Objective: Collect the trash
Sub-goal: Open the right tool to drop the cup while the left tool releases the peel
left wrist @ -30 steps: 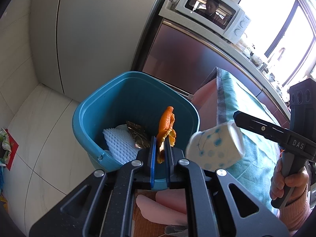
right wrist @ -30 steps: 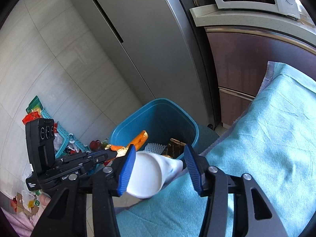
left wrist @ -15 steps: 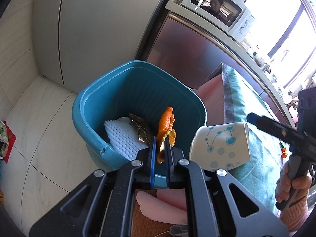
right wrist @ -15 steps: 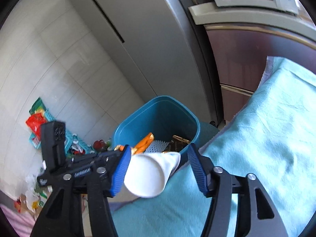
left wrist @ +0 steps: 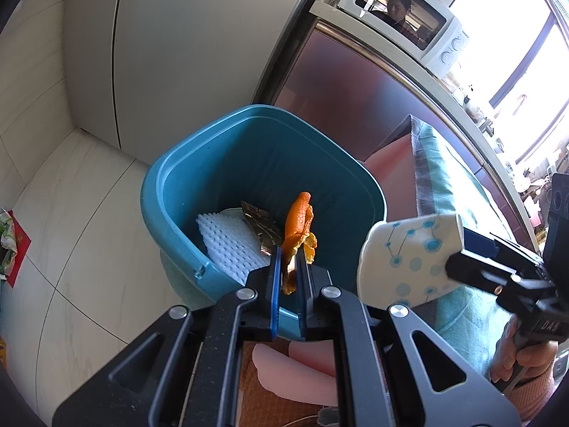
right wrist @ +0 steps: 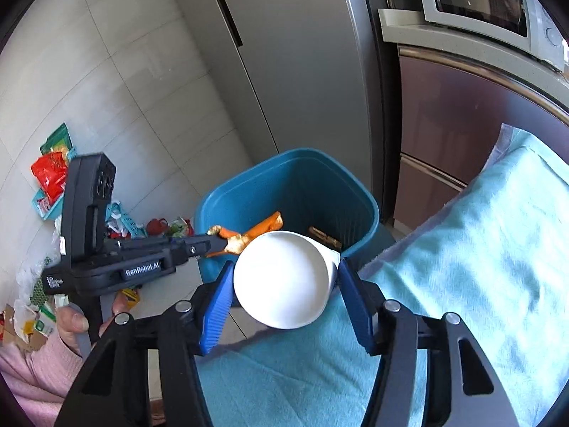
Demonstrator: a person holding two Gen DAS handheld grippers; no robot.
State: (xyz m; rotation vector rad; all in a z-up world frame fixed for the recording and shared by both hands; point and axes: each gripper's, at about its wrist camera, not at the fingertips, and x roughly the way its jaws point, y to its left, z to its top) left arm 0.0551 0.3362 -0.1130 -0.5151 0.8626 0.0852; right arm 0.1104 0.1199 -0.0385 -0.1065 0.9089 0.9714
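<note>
Orange peel is pinched between the pressed-together fingers of my left gripper, low centre of the left wrist view, and it hangs just over the near rim of the teal bin. In the right wrist view the same peel pokes out at centre, over the bin's left rim.

My right gripper has the paper cup between its blue fingers, mouth toward the camera, in the lower centre of that frame; its jaws are closing, and both pads appear to touch the cup's sides. In the left wrist view the dotted cup sits at the right, just outside the bin's right edge and above the teal cloth.

Inside the bin I see white foam netting and a brown wrapper.

I judge both pieces are at the drop stage. To do it well, I would carry the cup further toward the bin's middle before spreading the fingers, since from here it could tumble onto the cloth or the floor. The peel looks better placed, though a little more reach past the rim would make its fall safer.
</note>
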